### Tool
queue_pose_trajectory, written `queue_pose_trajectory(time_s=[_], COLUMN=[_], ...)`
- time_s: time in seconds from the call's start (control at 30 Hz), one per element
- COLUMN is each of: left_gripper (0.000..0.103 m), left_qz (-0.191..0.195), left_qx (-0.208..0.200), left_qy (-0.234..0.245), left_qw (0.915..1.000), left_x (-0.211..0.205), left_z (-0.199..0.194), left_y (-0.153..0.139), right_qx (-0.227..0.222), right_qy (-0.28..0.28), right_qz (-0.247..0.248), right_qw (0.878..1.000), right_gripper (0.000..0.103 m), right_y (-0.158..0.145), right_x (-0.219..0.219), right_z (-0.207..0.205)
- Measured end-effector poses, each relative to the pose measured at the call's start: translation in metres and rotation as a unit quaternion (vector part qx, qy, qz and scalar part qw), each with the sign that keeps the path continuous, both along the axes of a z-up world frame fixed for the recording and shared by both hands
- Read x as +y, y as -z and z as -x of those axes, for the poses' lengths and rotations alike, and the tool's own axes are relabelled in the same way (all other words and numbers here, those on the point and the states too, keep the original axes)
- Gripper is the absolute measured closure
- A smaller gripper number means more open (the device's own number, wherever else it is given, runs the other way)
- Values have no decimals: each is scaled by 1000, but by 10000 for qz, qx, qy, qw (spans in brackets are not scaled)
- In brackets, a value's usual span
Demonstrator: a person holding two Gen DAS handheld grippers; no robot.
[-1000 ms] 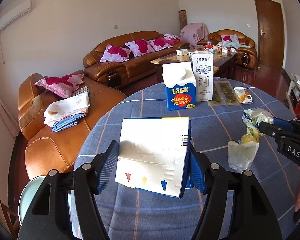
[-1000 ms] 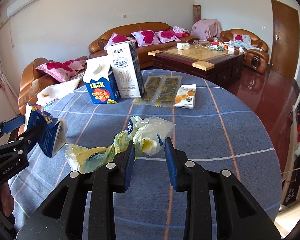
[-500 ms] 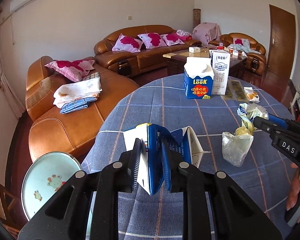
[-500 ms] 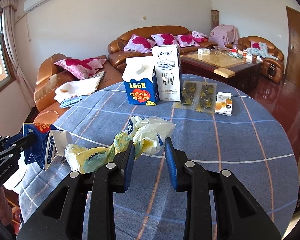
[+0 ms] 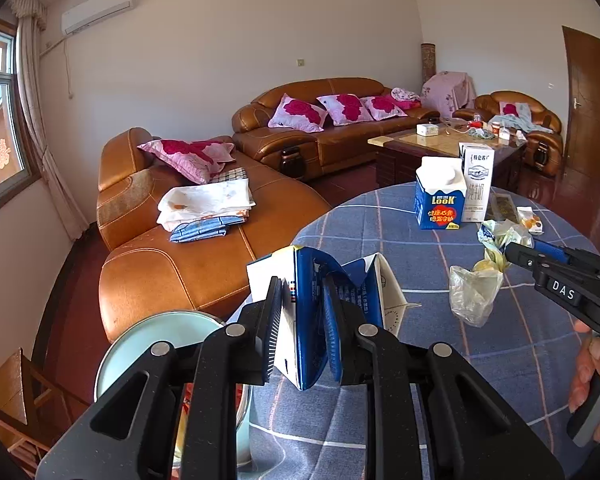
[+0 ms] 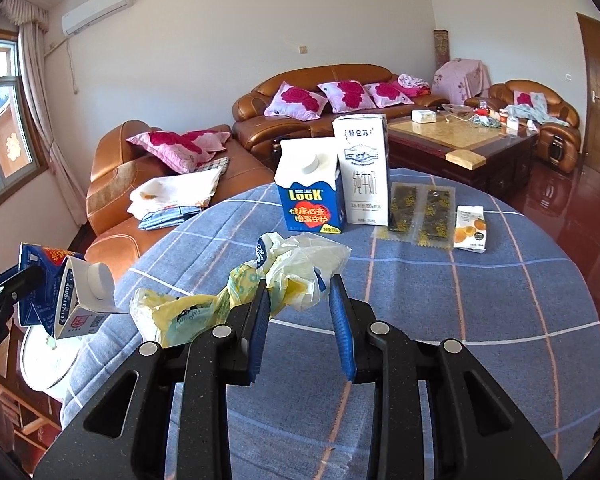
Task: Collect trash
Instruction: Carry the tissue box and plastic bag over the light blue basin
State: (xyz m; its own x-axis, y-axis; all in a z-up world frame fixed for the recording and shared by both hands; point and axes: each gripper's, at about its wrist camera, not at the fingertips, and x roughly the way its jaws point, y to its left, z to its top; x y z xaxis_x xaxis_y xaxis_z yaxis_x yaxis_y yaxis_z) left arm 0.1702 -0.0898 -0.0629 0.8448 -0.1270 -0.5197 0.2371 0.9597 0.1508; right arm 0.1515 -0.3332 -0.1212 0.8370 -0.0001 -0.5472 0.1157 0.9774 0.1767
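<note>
Since a sec ago, left gripper (image 5: pixel 300 322) squeezed its carton (image 5: pixel 320 304) flat & lifted it off worktop (image 6: pixel 420 300) edge, clamped; right gripper (image 6: pixel 298 316) part-open beside plastic bag (image 6: pixel 296 268).

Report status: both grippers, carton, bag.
Left gripper shut on crushed carton, lifted at table edge over bin. Right gripper open around plastic bag. Nothing blocking.

We take the table (image 6: pixel 440 320) as reference. On its far side two upright cartons (image 6: pixel 332 184) stand touching, with flat packets (image 6: pixel 422 216) to their right. Nearer us a crumpled bag (image 6: pixel 292 276) lies on it. Off its left edge hangs a squashed carton (image 5: pixel 320 304), above a bin (image 5: pixel 148 344). Sofas (image 5: pixel 204 240) stand behind the table
</note>
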Motion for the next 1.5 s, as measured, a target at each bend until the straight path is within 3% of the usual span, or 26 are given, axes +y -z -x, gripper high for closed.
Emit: queue_pose_trajectory(time_s=[0.7, 1.5], left_gripper=[83, 83], left_qz=[-106, -217], left_qx=[-7, 47], left_qy=[-972, -1914], left_qw=[9952, 9813], left_x=[78, 135], left_z=[-2, -10], left_y=[-3, -4], right_qx=[-58, -209], right_qy=[-1131, -2182], right_qz=[31, 352], right_qw=[9936, 9751], right_gripper=[73, 73], right_y=[1, 1], right_x=[94, 177], right_z=[-49, -86])
